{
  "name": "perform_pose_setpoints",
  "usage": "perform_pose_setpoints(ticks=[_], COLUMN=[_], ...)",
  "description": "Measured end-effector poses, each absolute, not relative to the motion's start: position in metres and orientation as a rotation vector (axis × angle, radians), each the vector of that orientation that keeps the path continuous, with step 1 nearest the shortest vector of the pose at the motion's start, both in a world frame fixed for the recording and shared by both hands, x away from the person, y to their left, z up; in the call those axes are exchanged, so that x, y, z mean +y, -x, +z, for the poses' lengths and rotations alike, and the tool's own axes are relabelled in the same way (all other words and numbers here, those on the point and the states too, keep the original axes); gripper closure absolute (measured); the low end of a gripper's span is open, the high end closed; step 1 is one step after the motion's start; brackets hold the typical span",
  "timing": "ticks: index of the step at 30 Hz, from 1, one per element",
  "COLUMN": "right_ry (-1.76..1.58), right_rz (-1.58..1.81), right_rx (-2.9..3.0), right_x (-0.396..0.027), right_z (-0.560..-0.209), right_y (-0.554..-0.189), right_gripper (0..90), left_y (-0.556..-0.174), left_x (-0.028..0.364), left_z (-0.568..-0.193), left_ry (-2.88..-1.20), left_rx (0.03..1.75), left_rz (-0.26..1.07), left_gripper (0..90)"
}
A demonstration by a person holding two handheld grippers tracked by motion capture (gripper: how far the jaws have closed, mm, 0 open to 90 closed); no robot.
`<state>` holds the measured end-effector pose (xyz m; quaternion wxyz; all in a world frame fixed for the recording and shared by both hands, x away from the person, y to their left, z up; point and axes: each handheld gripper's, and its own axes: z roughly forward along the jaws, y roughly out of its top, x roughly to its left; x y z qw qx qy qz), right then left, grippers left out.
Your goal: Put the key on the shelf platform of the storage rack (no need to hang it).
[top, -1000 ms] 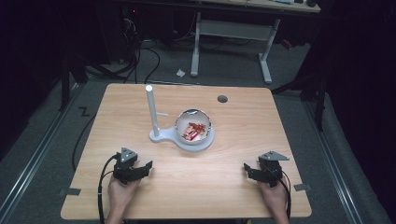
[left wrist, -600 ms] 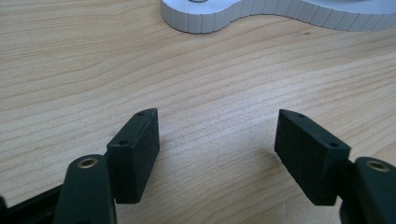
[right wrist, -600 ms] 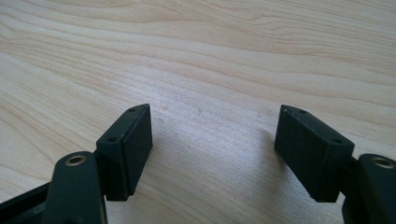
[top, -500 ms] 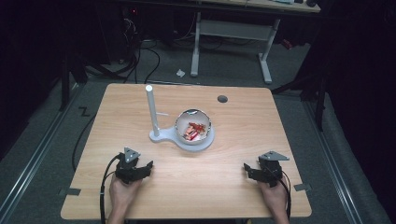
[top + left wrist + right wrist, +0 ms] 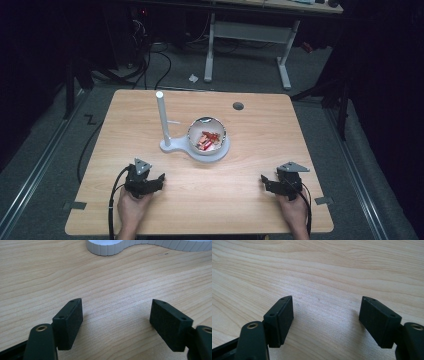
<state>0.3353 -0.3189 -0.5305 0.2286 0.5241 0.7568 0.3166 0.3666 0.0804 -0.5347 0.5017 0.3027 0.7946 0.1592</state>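
My left tool has just been opening, nothing between its jaws; right tool open, empty. White round bowl of red pieces sits mid-tabletop, 1 o'clock from left tool, nearer it.

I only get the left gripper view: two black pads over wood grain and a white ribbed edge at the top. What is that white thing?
Observer: It is the base of a white stand with an upright post, seen from the high view.
Operator: Anything on it?
Observer: A round bowl sits on the base, holding small red pieces; too small to identify.
Operator: Where is the other hand-held gripper?
Observer: The right hand-held gripper rests near the table's front right corner, jaws apart with bare wood between them.
Operator: And mine?
Observer: The left hand-held gripper sits front left, jaws just opening wider, nothing between them.
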Motion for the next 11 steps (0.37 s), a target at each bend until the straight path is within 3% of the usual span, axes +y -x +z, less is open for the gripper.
perform_pose_setpoints(ticks=[11], right_ry=[-1.443], right_rz=[0.872], right_rx=[2.084], right_x=[-0.319], right_z=[-0.5305], right_y=[-0.3353], right_gripper=[28.0], left_y=[-0.3664], left_x=[0.0797], left_z=[-0.5345], left_ry=[-0.722], left_rx=[1.927], left_rz=[0.385], left_gripper=[26.2])
